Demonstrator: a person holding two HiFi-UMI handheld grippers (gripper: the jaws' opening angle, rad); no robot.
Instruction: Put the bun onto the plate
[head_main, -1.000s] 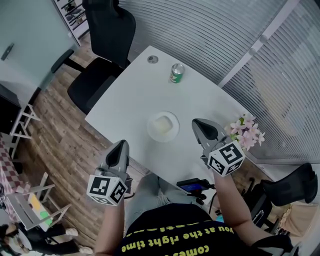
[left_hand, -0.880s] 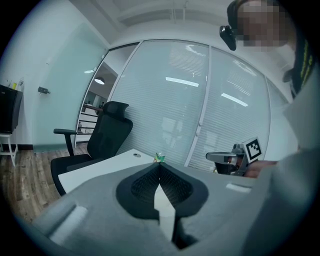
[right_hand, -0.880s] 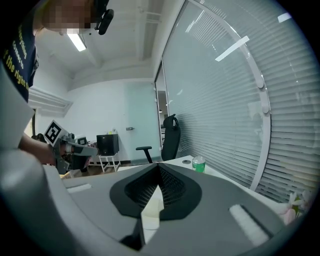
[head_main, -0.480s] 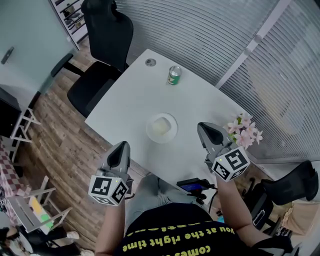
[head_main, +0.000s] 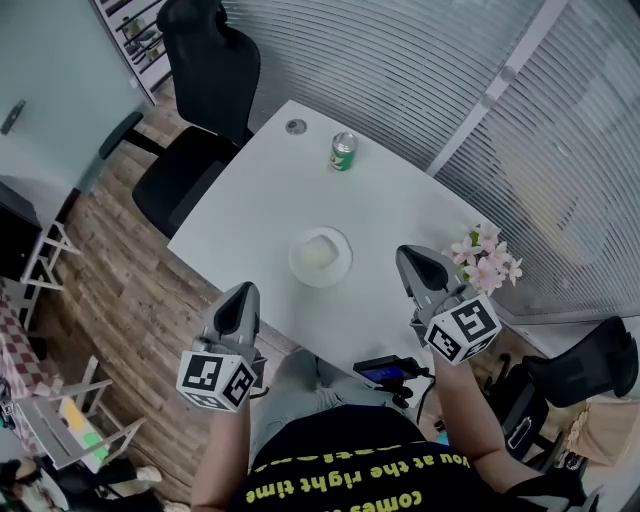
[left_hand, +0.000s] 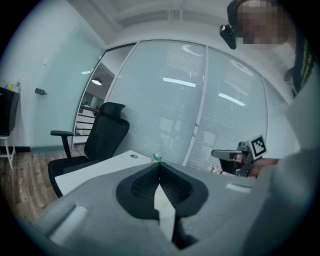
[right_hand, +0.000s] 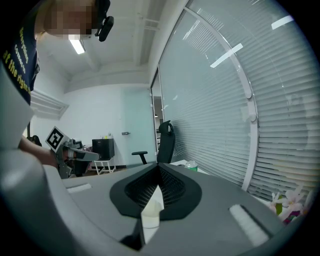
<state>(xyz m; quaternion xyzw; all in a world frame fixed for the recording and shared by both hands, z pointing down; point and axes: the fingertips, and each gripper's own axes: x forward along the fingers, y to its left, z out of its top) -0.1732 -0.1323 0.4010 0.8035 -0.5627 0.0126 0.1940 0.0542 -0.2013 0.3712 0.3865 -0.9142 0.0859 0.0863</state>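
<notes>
While left tongs (head_main: 240, 292) and right tongs (head_main: 406, 254) hang clenched, bun (head_main: 318, 252) lies on plate (head_main: 344, 268)

Both tongs grip nothing, held near the desk's (head_main: 250, 190) front edge, one on either side of the white plate and well apart from it.

Green can (head_main: 343, 151) on white table (head_main: 250, 205), pink flowers (head_main: 487, 258) at its edge, black chair (head_main: 200, 110) beyond

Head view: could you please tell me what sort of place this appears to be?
Probably an office or meeting room: a white table, a black high-backed office chair beside it, and blind-covered glass walls along the far side.
</notes>
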